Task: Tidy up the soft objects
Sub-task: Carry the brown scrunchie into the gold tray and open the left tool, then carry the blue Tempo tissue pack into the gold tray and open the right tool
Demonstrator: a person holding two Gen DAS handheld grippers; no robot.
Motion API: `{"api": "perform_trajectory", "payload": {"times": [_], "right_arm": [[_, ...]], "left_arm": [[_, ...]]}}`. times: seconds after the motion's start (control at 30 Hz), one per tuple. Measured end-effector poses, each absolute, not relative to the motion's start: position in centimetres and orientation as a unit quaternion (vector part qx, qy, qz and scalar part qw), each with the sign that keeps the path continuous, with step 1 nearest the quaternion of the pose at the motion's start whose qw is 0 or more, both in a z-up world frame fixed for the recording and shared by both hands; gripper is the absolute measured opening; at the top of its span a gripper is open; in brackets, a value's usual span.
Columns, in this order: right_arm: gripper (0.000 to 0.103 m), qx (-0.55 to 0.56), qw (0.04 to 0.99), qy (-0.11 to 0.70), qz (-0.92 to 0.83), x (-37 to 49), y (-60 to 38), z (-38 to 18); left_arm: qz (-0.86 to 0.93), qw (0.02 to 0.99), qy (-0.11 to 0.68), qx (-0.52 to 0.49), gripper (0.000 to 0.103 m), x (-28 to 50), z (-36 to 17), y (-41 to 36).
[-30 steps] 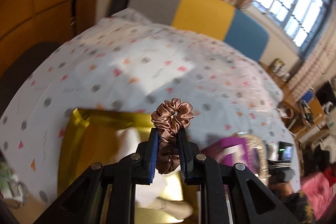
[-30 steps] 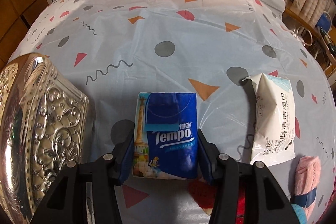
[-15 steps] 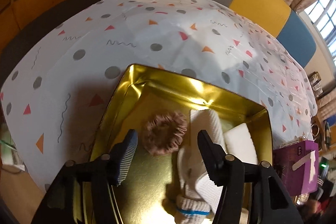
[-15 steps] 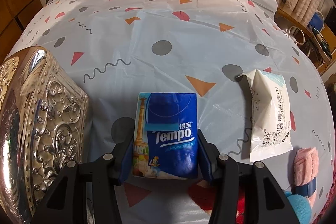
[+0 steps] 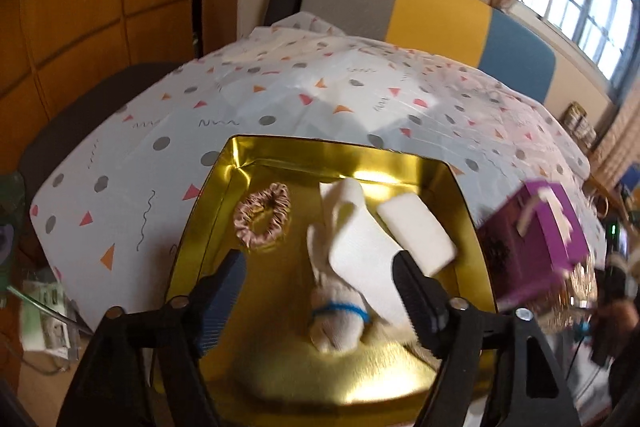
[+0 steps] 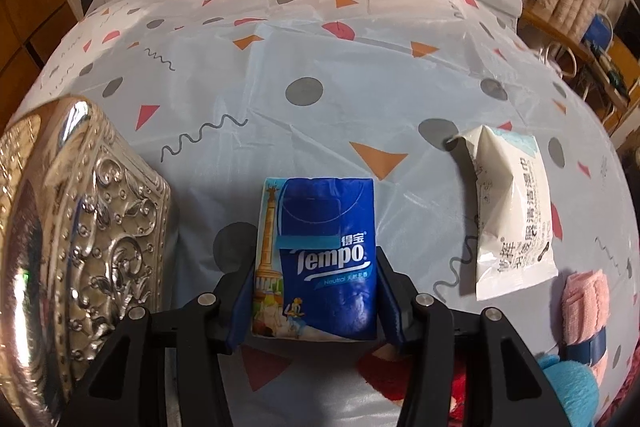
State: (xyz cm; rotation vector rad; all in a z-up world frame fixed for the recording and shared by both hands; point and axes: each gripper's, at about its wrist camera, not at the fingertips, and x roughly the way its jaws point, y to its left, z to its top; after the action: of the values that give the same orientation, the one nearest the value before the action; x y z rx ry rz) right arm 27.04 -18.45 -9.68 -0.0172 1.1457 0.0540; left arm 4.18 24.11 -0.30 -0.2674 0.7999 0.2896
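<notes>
In the left wrist view a gold tin (image 5: 280, 157) sits on the patterned tablecloth. Inside lie a brown satin scrunchie (image 5: 262, 215), a white sock with a blue band (image 5: 340, 267) and a white pad (image 5: 416, 235). My left gripper (image 5: 320, 281) is open and empty above the tin, nearer than the scrunchie. In the right wrist view my right gripper (image 6: 316, 291) is shut on a blue Tempo tissue pack (image 6: 320, 259), held just above the cloth.
A purple box (image 5: 536, 239) is right of the tin. An embossed silver tin lid (image 6: 72, 227) stands left of the tissue pack. A white wet-wipe pack (image 6: 512, 207), a rolled pink cloth (image 6: 584, 307), a blue plush (image 6: 568, 387) and something red (image 6: 384, 375) lie to the right.
My left gripper opened and let the scrunchie fall into the gold tin, then drew back. My right gripper has held the tissue pack with almost no movement.
</notes>
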Motion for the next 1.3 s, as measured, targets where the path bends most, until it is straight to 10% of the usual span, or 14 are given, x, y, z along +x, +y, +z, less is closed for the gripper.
{"api": "perform_trajectory", "payload": {"times": [0.37,1.3], "right_arm": [[0.052,0.042,0.868,0.495,0.019,26.4,-20.6,-4.9],[0.053,-0.084,0.869,0.35,0.34,15.0,2.2,7.7]], "left_arm": [[0.125,0.907,0.389,-0.1,0.103,2.4,-0.5,20.6],[0.167,0.91,0.368,-0.09,0.103,-0.8,-0.5,22.8]]}}
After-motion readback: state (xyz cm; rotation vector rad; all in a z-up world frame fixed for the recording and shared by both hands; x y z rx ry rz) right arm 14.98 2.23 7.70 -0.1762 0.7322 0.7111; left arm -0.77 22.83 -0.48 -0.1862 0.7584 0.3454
